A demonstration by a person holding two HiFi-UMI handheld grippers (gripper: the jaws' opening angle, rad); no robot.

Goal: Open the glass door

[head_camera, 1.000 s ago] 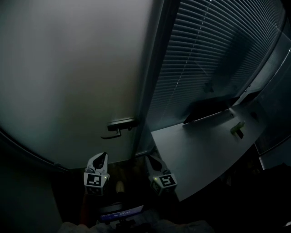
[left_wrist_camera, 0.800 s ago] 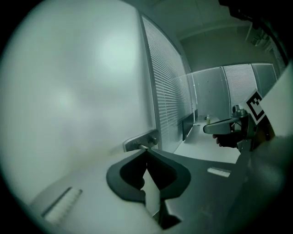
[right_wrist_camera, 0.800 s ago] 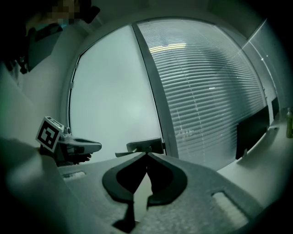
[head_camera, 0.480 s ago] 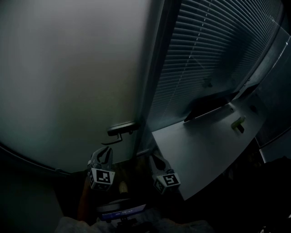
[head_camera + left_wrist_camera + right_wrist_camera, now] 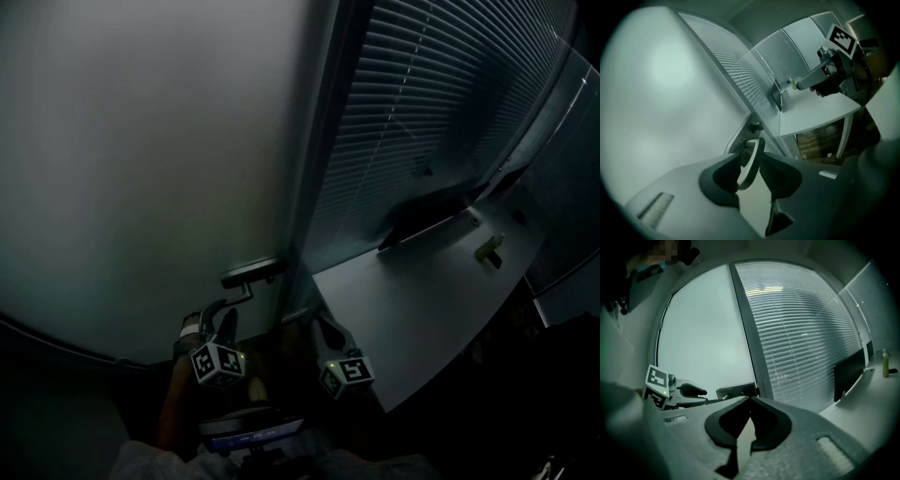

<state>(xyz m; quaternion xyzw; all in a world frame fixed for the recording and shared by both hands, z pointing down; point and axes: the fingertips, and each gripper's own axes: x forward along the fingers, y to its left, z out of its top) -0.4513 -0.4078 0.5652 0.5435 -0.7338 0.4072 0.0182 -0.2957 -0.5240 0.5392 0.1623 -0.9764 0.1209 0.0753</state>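
Observation:
The frosted glass door [image 5: 159, 141] carries a dark handle plate [image 5: 251, 273] with a curved lever [image 5: 223, 302] near its right edge. My left gripper [image 5: 217, 322] is right at the lever. In the left gripper view the lever [image 5: 752, 159] stands between the jaws, which are opening, with small gaps at the pads [image 5: 776, 171]. My right gripper [image 5: 322, 327] hangs lower right of the handle, by the door frame, jaws shut on nothing [image 5: 750, 399]. That view also shows the left gripper [image 5: 691, 391] and the handle plate [image 5: 736, 391].
A dark door frame [image 5: 323, 141] separates the door from a glass wall with slatted blinds [image 5: 441, 103]. A white desk [image 5: 422, 291] stands at the right with a dark monitor [image 5: 431, 211] and a small bottle [image 5: 487, 248]. The room is dim.
My left gripper has moved up to the lever, rolled over, and its jaws have gone from shut to apart around the lever. The right gripper shifted only slightly.

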